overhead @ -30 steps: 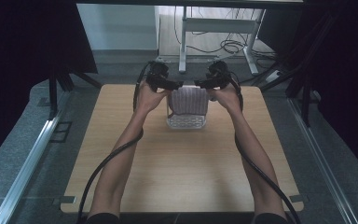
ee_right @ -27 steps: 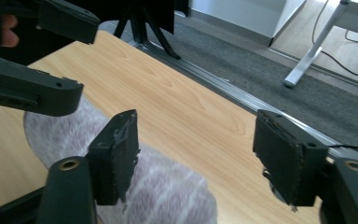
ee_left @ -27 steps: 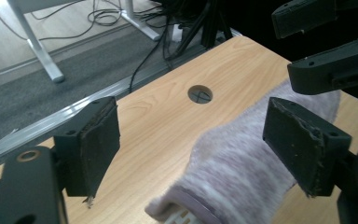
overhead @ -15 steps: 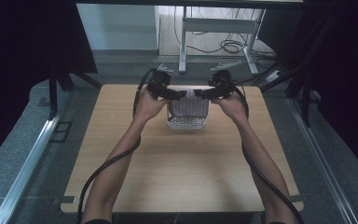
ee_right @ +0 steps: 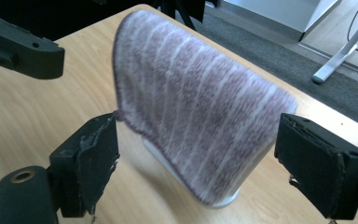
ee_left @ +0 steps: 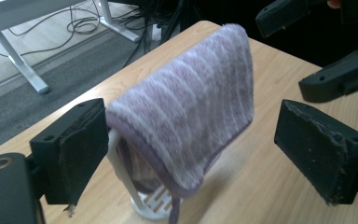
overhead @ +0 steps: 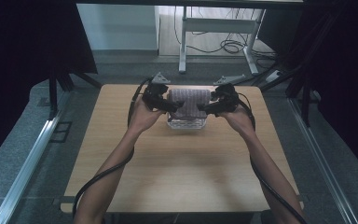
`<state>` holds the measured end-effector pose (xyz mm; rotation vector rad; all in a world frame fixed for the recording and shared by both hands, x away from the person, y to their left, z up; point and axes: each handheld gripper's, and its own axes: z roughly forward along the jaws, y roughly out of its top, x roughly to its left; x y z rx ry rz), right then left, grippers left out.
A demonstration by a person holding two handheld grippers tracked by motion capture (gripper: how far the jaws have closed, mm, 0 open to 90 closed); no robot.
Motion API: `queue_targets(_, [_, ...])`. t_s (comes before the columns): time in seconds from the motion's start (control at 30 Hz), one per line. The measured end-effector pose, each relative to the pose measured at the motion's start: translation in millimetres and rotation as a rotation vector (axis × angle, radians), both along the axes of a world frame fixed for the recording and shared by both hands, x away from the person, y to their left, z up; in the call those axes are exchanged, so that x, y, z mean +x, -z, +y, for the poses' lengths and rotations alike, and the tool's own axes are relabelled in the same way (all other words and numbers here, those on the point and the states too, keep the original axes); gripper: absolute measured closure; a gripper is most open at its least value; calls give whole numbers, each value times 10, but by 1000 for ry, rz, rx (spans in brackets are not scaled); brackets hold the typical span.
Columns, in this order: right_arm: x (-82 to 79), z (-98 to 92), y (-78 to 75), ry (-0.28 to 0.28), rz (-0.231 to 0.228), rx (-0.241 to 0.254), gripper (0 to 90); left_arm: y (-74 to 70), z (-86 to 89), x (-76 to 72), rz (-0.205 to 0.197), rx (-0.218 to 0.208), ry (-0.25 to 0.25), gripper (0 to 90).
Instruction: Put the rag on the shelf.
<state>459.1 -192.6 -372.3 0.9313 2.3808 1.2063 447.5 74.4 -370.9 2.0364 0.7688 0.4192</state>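
Currently: wooden counter [overhead: 177, 172] takes up most of the high view, grey floor [overhead: 37, 154] around it, and a white desk frame [overhead: 214, 28] with cables beyond the far edge. On the far half of the counter sits a white slotted rack [overhead: 186, 123] with a purple striped towel [overhead: 189, 102] draped over it.

Left tool [overhead: 173, 106] and right tool [overhead: 204, 108] flank the towel, one at each end, tips pointing inward at it. From above I can't tell if the tips touch the cloth.

Left gripper view: towel [ee_left: 186, 121] sits between the spread jaws, left pad just beside the towel's near corner, right pad well clear. Rack's white base [ee_left: 151, 205] and slots show under the cloth. The other tool [ee_left: 340, 79] shows top right.

Right gripper view: jaws also spread wide, towel [ee_right: 196, 116] between them, nothing gripped. Only a sliver of rack base [ee_right: 223, 200] peeks out. The other tool [ee_right: 18, 49] shows top left.
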Motion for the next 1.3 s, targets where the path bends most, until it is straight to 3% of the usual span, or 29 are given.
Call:
queue_targets(0.27, [-218,-90,71,-17,-1,0,130,80,103,-267,-18,-3,14,96])
queue_targets(0.33, [-299,-125,108,-23,-2,-1,129,117,134,-361,-25,16,11,95])
queue_targets(0.63, [-507,-190,249,-34,-1,-2,125,268,193,-572,-14,9,31,95])
queue_targets(0.87, [-673,-232,473,-43,20,-24,120,512,217,-743,-3,53,41,95])
queue_targets(1.07, [-789,-261,745,-39,47,-27,120,741,273,-872,20,29,39,95])
queue_targets(1.3, [-863,-263,937,-43,69,-40,109,939,294,-983,25,32,39,96])
